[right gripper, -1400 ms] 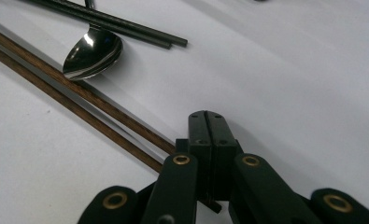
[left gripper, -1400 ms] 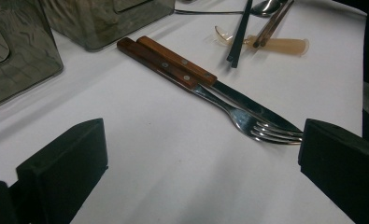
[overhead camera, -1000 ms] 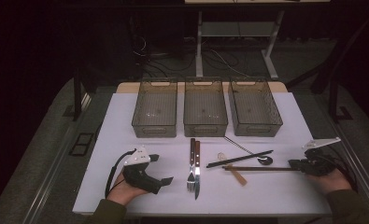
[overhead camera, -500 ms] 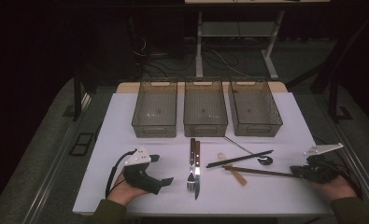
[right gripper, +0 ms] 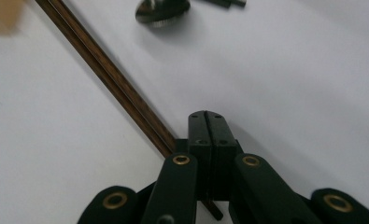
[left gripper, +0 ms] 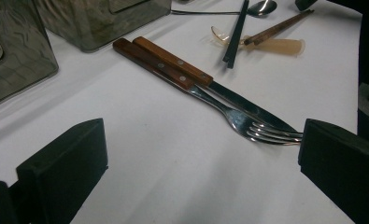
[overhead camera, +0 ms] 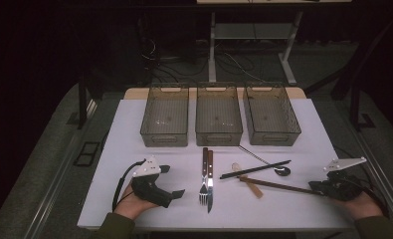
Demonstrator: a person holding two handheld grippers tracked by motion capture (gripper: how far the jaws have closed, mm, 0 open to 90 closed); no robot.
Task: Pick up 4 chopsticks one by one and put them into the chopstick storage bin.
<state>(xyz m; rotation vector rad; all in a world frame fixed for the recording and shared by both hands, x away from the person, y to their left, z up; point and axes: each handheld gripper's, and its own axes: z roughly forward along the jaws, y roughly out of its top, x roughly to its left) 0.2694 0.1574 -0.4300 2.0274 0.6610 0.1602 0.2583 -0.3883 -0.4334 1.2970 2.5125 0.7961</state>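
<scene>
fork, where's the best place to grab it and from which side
Take the fork by its wooden handle, from above, fingers across its width. It lies flat, side by side with the knife, seemingly touching, so sideways entry is blocked there; the handle is thicker than the tines and offers more to pinch.

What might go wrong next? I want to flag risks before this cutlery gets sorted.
1. The right gripper is shut with the brown chopsticks beside its fingers, apparently ungripped, so lifting might leave them behind.
2. Dragging them could knock the spoon.
3. The left gripper is open near the fork and could nudge it.

Cutlery (overhead camera: pixel 206 179) mid-table — flanks apparently free
</scene>
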